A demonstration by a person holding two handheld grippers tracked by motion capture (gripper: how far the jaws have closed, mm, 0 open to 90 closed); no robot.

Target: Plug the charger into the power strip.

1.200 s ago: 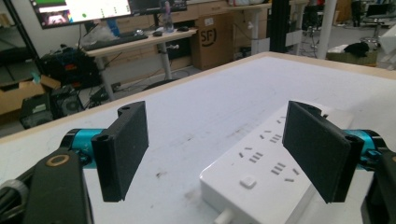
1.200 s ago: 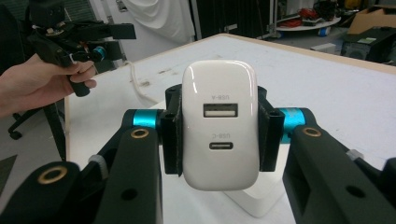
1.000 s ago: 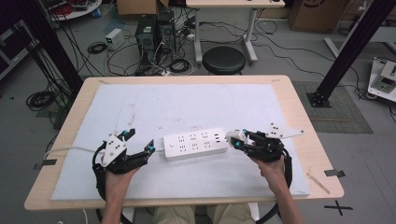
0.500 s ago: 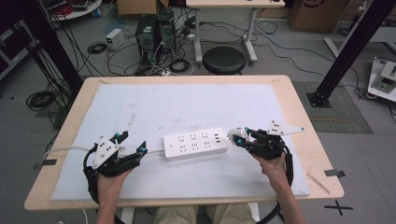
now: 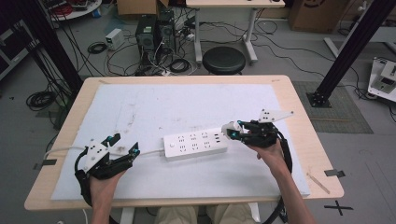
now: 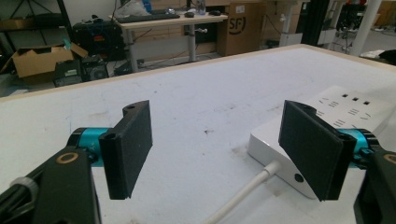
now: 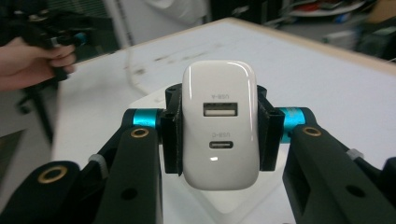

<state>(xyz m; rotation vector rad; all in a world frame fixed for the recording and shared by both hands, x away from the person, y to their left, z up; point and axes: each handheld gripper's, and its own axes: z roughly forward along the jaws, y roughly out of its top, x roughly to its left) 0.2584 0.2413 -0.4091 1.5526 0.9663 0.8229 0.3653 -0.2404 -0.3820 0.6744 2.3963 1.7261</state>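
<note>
One white power strip (image 5: 196, 146) lay on the one table (image 5: 299, 109), and there was one white USB charger (image 7: 219, 123) (two ports on its face). Two grippers were there: left gripper (image 5: 122, 145), right gripper (image 5: 233, 130). One black stool (image 5: 224, 59) stood beyond.

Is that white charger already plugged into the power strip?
No, the charger is clamped between the right gripper's jaws, held off the end of the power strip.

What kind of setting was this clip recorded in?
Probably a lab or workshop: black computer towers and tangled floor cables behind the wooden table, a cardboard box, and black metal frame legs.
</note>
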